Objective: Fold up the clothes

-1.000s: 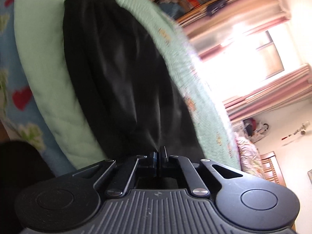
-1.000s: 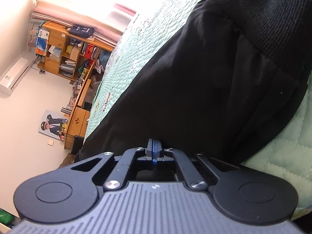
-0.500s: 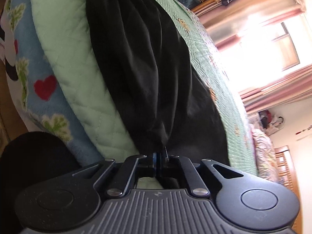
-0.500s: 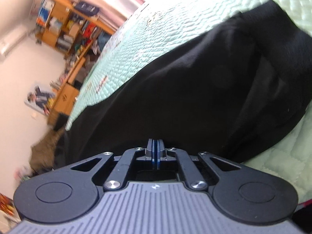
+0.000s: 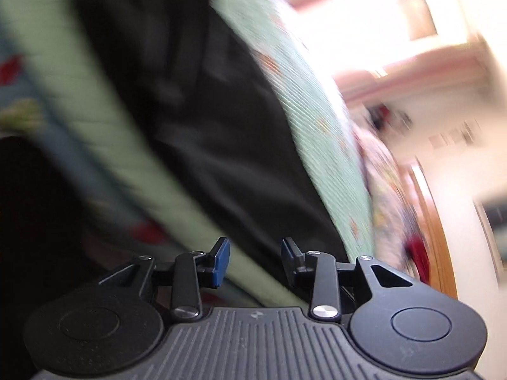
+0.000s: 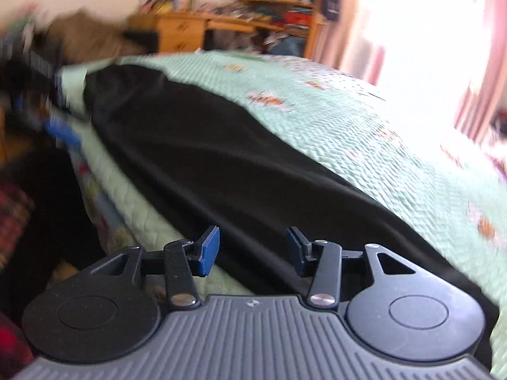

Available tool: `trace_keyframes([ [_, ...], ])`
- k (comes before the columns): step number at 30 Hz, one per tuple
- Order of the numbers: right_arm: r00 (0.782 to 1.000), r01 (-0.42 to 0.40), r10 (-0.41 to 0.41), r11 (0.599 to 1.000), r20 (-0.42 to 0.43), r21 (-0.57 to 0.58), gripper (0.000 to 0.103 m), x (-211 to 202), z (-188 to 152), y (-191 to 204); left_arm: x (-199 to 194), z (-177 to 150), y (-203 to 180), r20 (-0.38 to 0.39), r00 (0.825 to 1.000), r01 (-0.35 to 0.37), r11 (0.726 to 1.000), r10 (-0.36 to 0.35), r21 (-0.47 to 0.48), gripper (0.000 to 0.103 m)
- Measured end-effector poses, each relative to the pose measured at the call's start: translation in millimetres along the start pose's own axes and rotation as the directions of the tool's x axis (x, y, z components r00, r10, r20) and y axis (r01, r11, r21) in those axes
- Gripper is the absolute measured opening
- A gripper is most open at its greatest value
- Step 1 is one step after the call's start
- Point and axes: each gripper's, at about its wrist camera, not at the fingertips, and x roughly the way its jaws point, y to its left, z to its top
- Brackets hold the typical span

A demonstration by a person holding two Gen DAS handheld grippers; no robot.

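Note:
A black garment (image 5: 196, 101) lies stretched along the near edge of a bed with a mint green quilt (image 5: 320, 145); it also shows in the right wrist view (image 6: 228, 164), long and flat on the quilt (image 6: 364, 133). My left gripper (image 5: 255, 258) is open and empty, just above the garment's near end and the quilt's edge. My right gripper (image 6: 252, 248) is open and empty, its jaws apart over the garment's near edge. Both views are blurred by motion.
A blue blanket with red hearts (image 5: 19, 72) hangs below the quilt at the bed's side. A wooden desk and bookshelf (image 6: 253, 15) stand beyond the bed. A bright window with pink curtains (image 6: 427, 25) is at the right. A wooden chair (image 5: 437, 221) stands by the bed.
Both grippers were shut on the black garment and have opened and let it go. Both have swung around, and the garment now lies on the quilt.

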Motion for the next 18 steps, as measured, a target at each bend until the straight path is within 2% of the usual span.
trace_keyframes([
  [2, 1.0, 0.006, -0.007, 0.999, -0.019, -0.05, 0.05, 6, 0, 5, 16, -6, -12, -0.056, 0.998, 0.031, 1.0, -0.031, 0.001, 0.047],
  [4, 0.999, 0.02, -0.024, 0.994, -0.031, -0.107, 0.053, 11, -1, 10, 34, -12, -16, -0.115, 0.992, 0.044, 0.999, -0.048, -0.031, 0.047],
  [6, 0.998, 0.041, -0.048, 0.984, -0.035, -0.175, 0.06, 13, -3, 16, 52, -15, -20, -0.161, 0.985, 0.052, 0.997, -0.059, -0.049, 0.047],
  [8, 0.997, 0.055, -0.066, 0.968, -0.036, -0.245, 0.065, 14, -7, 22, 60, -21, -21, -0.183, 0.981, 0.049, 0.997, -0.059, -0.058, 0.047],
  [13, 0.995, 0.068, -0.093, 0.903, -0.038, -0.424, 0.065, 16, -7, 34, 76, -29, -26, -0.24, 0.968, 0.036, 0.988, -0.072, -0.149, 0.049],
  [16, 0.993, 0.088, -0.115, 0.857, -0.022, -0.507, 0.065, 18, -8, 43, 79, -35, -22, -0.236, 0.968, 0.034, 0.979, -0.082, -0.201, 0.049],
  [18, 0.991, 0.111, -0.136, 0.835, -0.006, -0.539, 0.065, 19, -8, 47, 79, -39, -20, -0.224, 0.971, 0.034, 0.979, -0.08, -0.202, 0.055],
])
